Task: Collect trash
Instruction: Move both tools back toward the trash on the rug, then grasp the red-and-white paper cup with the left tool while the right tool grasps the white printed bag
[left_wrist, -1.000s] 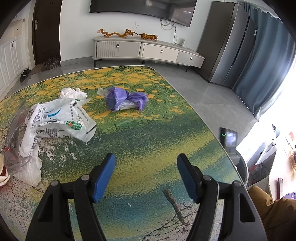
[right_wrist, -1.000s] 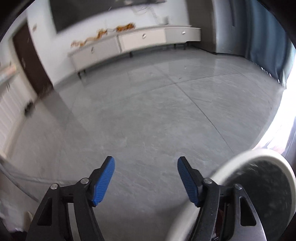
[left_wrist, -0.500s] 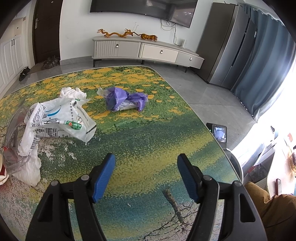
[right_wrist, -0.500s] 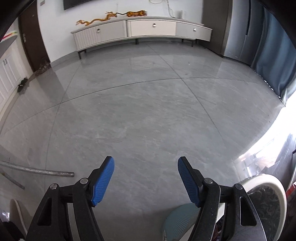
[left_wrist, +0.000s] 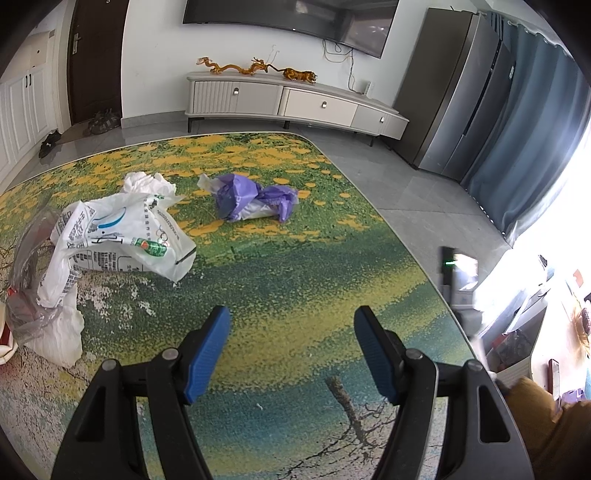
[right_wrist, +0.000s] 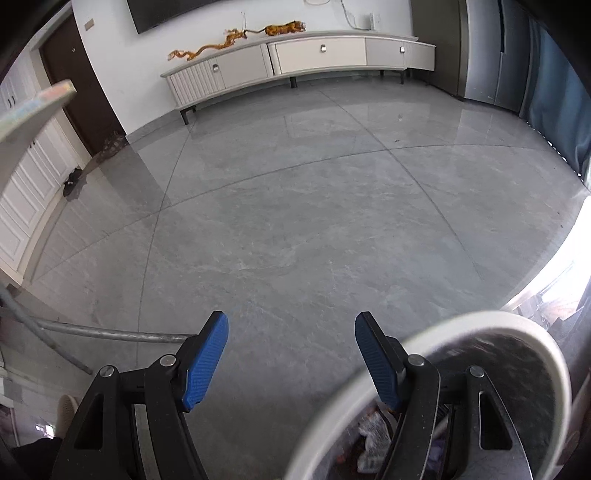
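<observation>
On the table (left_wrist: 295, 266) with its green and yellow printed top lie a crumpled purple bag (left_wrist: 255, 197), a white printed plastic bag (left_wrist: 114, 240) and clear plastic wrap (left_wrist: 26, 280) at the left edge. My left gripper (left_wrist: 291, 350) hovers open over the table's near part, well short of the trash, with nothing between its blue pads. My right gripper (right_wrist: 291, 354) is open and empty above the grey floor. A white-rimmed bin (right_wrist: 480, 325) sits under its right finger, with crumpled trash (right_wrist: 369, 435) inside.
A white paper wad (left_wrist: 147, 181) lies behind the printed bag. A low white TV cabinet (left_wrist: 295, 99) stands against the far wall, a grey fridge (left_wrist: 461, 92) and blue curtain to the right. A metal bar (right_wrist: 110, 334) crosses low at the left of the right wrist view.
The left gripper has stayed put. The right wrist view swung and rose; the white-rimmed bin now fills more of its lower right corner, and its blur has cleared.
</observation>
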